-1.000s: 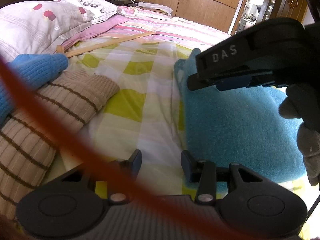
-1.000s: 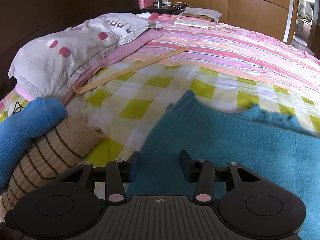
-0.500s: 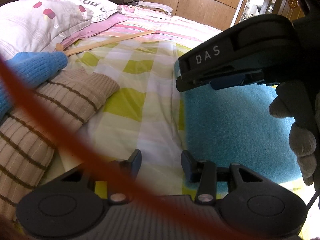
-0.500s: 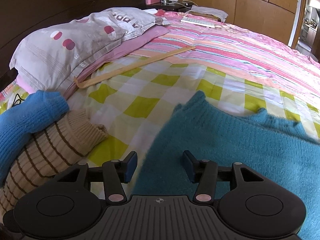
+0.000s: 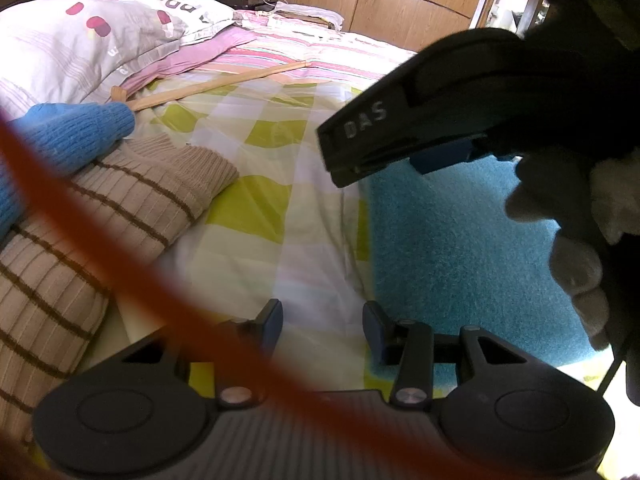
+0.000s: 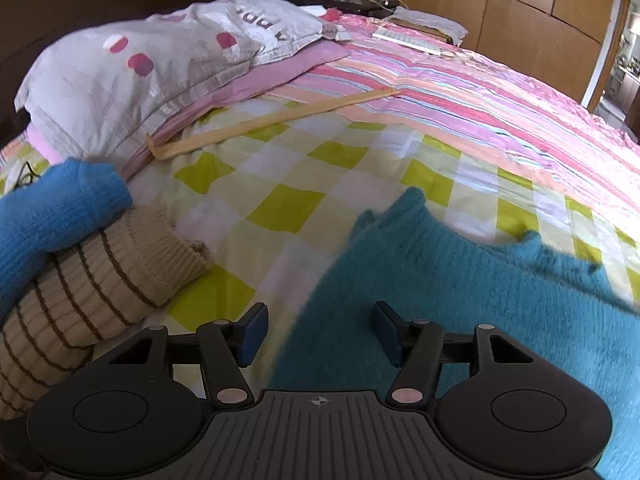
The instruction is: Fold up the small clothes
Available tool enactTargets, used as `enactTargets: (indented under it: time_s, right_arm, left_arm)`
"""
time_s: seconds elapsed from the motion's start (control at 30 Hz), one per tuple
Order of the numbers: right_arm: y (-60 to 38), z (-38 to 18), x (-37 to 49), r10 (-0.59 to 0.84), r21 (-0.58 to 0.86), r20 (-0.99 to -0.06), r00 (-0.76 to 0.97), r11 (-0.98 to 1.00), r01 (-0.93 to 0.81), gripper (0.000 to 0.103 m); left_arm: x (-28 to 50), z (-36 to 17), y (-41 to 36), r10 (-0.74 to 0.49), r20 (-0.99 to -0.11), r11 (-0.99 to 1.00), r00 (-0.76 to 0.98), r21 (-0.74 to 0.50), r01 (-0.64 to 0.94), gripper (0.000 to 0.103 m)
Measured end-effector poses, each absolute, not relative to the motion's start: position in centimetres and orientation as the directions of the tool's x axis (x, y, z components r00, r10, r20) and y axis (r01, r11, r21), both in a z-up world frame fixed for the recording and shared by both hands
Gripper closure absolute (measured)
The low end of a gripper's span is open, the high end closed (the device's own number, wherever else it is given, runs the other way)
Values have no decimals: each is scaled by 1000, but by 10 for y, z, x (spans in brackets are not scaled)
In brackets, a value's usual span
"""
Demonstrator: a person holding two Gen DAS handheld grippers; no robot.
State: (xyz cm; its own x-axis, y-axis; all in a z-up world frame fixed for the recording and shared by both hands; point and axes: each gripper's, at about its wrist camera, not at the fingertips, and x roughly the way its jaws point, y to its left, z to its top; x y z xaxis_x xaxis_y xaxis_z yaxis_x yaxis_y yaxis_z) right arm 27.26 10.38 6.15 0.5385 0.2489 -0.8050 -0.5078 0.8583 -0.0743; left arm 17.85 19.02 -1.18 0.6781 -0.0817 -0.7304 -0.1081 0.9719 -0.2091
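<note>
A fluffy teal sweater point(image 6: 460, 292) lies spread flat on the checked bedsheet point(image 6: 280, 208). My right gripper point(image 6: 320, 328) hovers over its left edge. Its jaws are opening, with the sweater's edge below the gap and no pad pressing on it. In the left wrist view the same gripper point(image 5: 340, 164) reaches in from the right, held by a gloved hand point(image 5: 560, 220), above the teal sweater point(image 5: 460, 248). My left gripper point(image 5: 322, 324) stands open over bare sheet just left of the sweater, holding nothing.
A beige striped sweater point(image 6: 100, 280) and a blue knit point(image 6: 52, 216) are piled at the left. Behind lie a pillow point(image 6: 160, 60), a wooden stick point(image 6: 272, 120) and a pink striped quilt point(image 6: 480, 100). A blurred orange cable point(image 5: 100, 240) crosses the left wrist view.
The right gripper's jaws have spread wider and it has shifted left over the teal sweater's edge. The left gripper has stayed still.
</note>
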Motion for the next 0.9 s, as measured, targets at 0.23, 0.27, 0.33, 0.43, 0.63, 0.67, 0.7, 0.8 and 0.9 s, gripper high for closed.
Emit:
enactTargets:
  time_s: [0.23, 0.27, 0.33, 0.43, 0.63, 0.67, 0.7, 0.8, 0.9]
  right_arm:
    - [116, 53, 281, 201, -149, -811, 550, 838, -525, 39]
    - [116, 51, 283, 196, -154, -812, 550, 837, -526, 39]
    - [119, 48, 285, 188, -166, -814, 550, 832, -530, 36]
    - [127, 43, 289, 153, -214, -819, 554, 813, -541, 35]
    - [140, 27, 293, 91, -303, -819, 567, 770, -561, 30]
    - [141, 26, 293, 85, -314, -815, 573, 767, -560, 30]
    - [141, 25, 293, 83, -319, -812, 578, 767, -557, 30]
    - [140, 24, 291, 73, -343, -800, 596, 759, -554, 40]
    - [132, 29, 290, 56, -373, -786, 615, 751, -545, 66]
  left_arm:
    - [179, -12, 189, -80, -728, 973, 681, -205, -106, 53]
    - [179, -12, 189, -78, -728, 973, 681, -204, -106, 53]
    - [179, -12, 189, -75, -727, 974, 682, -201, -107, 52]
    - [177, -12, 187, -64, -724, 975, 687, -191, -111, 50]
    - [174, -10, 183, -49, -717, 979, 695, -173, -110, 49]
    - [173, -10, 182, -47, -716, 979, 696, -172, -110, 49]
    - [173, -10, 182, -45, -715, 980, 697, -169, -110, 49]
    - [171, -8, 182, -45, -715, 980, 698, -166, -108, 48]
    - [168, -6, 183, -48, -708, 979, 705, -172, -105, 47]
